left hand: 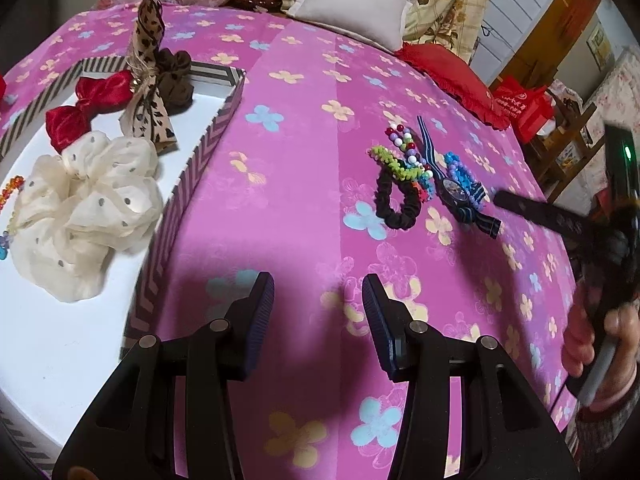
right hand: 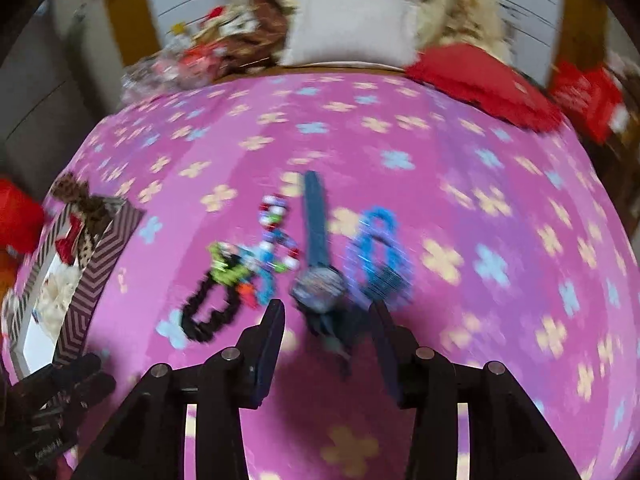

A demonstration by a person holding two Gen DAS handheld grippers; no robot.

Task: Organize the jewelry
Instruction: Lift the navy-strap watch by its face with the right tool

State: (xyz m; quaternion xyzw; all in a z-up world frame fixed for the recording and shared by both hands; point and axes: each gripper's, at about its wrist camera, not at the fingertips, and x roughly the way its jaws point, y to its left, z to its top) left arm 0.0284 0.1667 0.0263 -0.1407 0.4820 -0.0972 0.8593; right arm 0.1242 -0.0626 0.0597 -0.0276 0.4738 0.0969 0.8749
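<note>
A pile of jewelry lies on the pink flowered cloth: a black scrunchie [left hand: 396, 204], a green bracelet [left hand: 394, 162], a multicoloured bead bracelet [left hand: 404, 140], a blue-strapped watch [left hand: 456, 194] and a blue bead bracelet [left hand: 460, 168]. My left gripper [left hand: 318, 296] is open and empty over the cloth, just right of the striped box [left hand: 216, 120]. The right wrist view is blurred. There my right gripper [right hand: 328, 320] is open just short of the watch [right hand: 316, 284], whose lower strap end lies between the fingers without the pads pressing it. The black scrunchie [right hand: 208, 312] lies to its left.
The box holds a cream scrunchie [left hand: 88, 208], a red bow [left hand: 92, 108], a leopard bow [left hand: 148, 80], a brown scrunchie [left hand: 176, 80] and a bead string [left hand: 12, 188]. A white pillow [left hand: 352, 4] and a red cushion [left hand: 448, 76] lie at the far edge. A hand [left hand: 600, 344] grips the right tool.
</note>
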